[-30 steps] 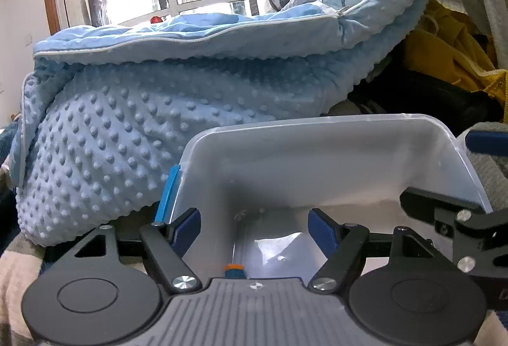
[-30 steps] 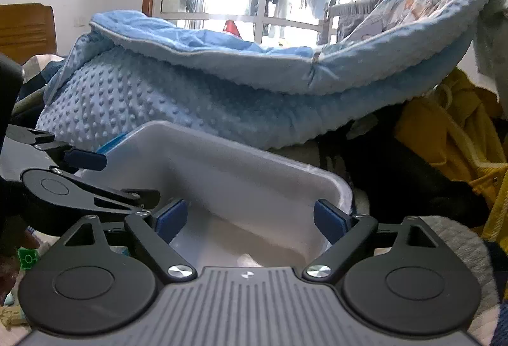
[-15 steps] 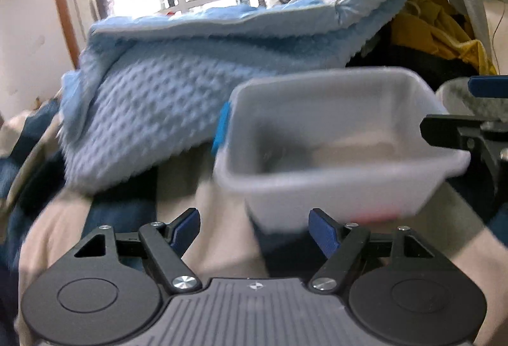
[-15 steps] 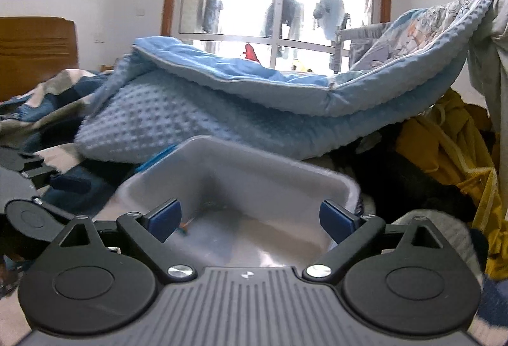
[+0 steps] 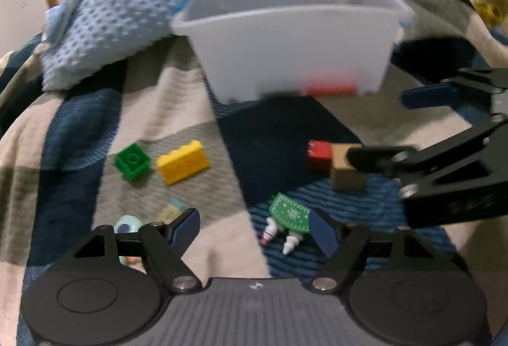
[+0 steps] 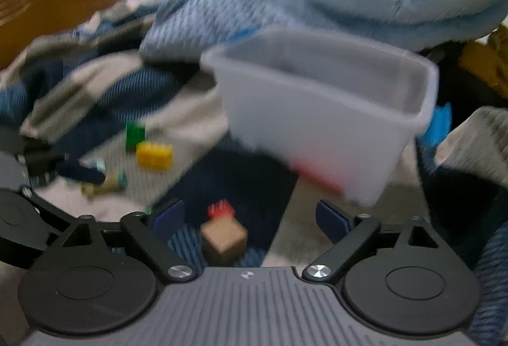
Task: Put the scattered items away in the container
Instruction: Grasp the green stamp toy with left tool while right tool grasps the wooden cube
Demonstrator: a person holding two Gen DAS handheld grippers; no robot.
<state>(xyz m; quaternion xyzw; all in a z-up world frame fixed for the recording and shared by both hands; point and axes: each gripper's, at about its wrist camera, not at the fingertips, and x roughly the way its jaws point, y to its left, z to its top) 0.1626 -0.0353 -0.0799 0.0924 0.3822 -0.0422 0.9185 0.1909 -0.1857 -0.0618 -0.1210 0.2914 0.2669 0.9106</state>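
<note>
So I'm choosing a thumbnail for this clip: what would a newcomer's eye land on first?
Probably the big translucent white bin, standing mid-scene on the checked blue-and-beige bedspread. Next, the bright toys scattered in front of it: a yellow brick beside a green brick, with a red-and-tan block off to the right.

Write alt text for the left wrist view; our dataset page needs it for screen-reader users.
The open left gripper hovers, holding nothing, over a checked blanket scattered with small toys: a green brick, a yellow brick, a red and tan block and a green packet. A translucent white container sits beyond them, and the right gripper reaches in from the right edge.
</note>
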